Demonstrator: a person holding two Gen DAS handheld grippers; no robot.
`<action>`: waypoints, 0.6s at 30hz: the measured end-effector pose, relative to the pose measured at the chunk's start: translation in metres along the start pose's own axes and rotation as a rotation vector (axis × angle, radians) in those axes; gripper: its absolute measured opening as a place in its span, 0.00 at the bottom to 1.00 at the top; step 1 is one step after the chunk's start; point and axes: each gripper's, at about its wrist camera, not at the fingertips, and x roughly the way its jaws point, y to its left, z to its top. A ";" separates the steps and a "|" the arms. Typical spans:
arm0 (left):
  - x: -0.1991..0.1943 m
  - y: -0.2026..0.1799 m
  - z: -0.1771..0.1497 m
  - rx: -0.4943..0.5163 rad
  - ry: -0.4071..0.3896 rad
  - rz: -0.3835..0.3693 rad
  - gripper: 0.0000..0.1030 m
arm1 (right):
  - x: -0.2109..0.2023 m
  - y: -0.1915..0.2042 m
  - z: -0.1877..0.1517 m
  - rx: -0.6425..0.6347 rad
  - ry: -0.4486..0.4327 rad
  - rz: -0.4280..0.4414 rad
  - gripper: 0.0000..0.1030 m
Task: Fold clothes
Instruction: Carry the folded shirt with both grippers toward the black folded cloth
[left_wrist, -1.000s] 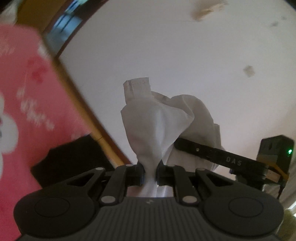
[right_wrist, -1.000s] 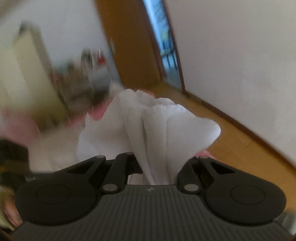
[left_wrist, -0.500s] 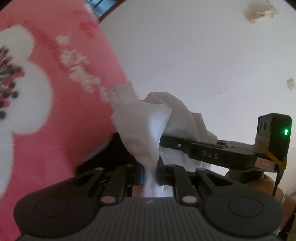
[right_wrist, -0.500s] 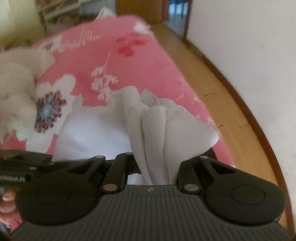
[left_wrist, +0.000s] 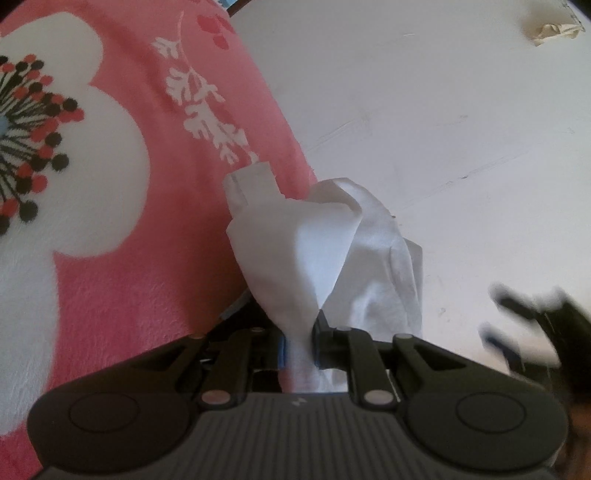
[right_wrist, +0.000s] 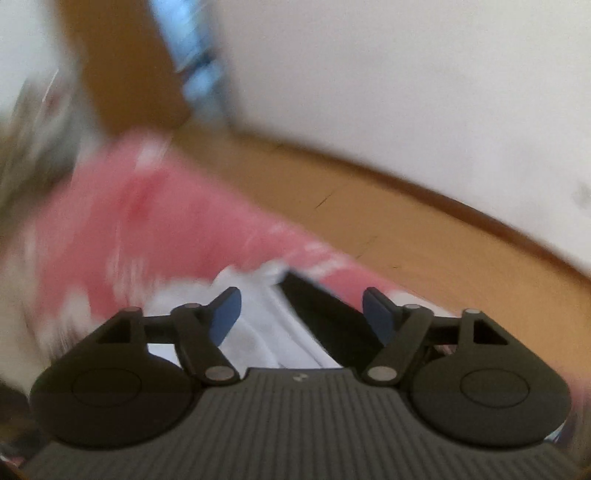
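While the pink floral blanket (left_wrist: 122, 266) fills the left of the left wrist view and runs blurred under the right one, that is the surface the fold has to land on, with the wood floor (right_wrist: 424, 229) and white wall (left_wrist: 424, 110) beyond its edge. The white garment (left_wrist: 295, 254) bunches up in front of the left gripper (left_wrist: 299, 339), whose jaws are nearly closed and pinching a gathered neck of the cloth. Over on the other side, the right gripper (right_wrist: 301, 310) has just been opening; its blue pads (right_wrist: 225, 314) stand wide apart, and the white fabric lies below and behind them, not pressed by either one. So one corner looks released, one is held! To do this step well, I'd say the left should lay its corner flat beside the released one before letting go, keeping it clear of the blanket's edge. A dark patch (right_wrist: 325, 321) sits beside the white cloth; what it is, I cannot tell.
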 end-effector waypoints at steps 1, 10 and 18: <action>0.000 -0.001 0.000 -0.001 0.002 0.006 0.15 | -0.023 -0.013 -0.014 0.082 -0.023 -0.017 0.71; 0.006 -0.016 0.006 -0.016 0.032 0.095 0.15 | -0.080 -0.080 -0.213 0.851 0.067 0.079 0.66; 0.009 -0.023 0.007 -0.028 0.036 0.144 0.15 | -0.053 -0.091 -0.276 1.005 0.004 0.217 0.75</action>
